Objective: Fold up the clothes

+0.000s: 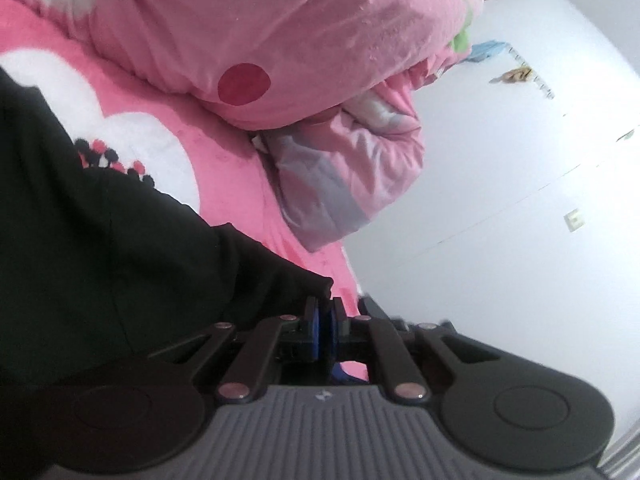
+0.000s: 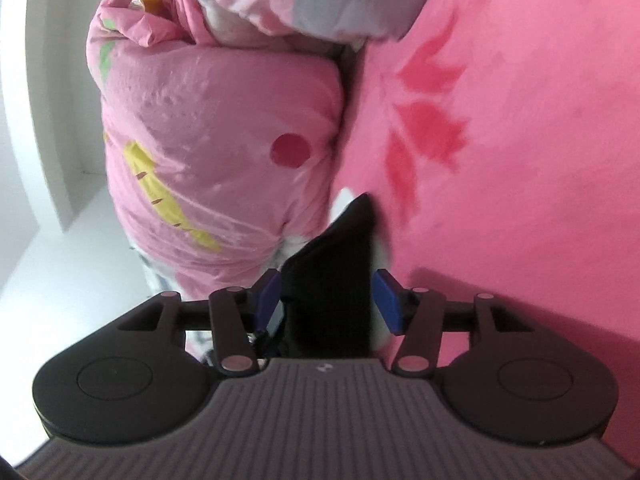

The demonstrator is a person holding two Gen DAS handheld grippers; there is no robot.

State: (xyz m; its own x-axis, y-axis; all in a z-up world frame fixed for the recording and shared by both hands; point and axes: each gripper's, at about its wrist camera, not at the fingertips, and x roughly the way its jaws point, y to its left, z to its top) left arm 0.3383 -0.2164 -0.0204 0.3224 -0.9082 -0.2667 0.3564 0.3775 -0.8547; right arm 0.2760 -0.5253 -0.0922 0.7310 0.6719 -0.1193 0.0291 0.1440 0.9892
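Observation:
A black garment (image 1: pixel 100 248) lies on the pink bed sheet (image 1: pixel 224 168) and fills the left of the left wrist view. My left gripper (image 1: pixel 325 322) is shut on the garment's edge, its blue pads pressed together. In the right wrist view a corner of the black garment (image 2: pixel 336 280) sits between the two blue pads (image 2: pixel 386 306) of my right gripper (image 2: pixel 326 302). The jaws stand wide apart and do not squeeze the cloth.
A rolled pink quilt (image 1: pixel 280 40) with a red dot lies at the head of the bed, also in the right wrist view (image 2: pixel 216 152). A white wall (image 1: pixel 520 200) borders the bed. The pink sheet (image 2: pixel 520 140) carries red leaf prints.

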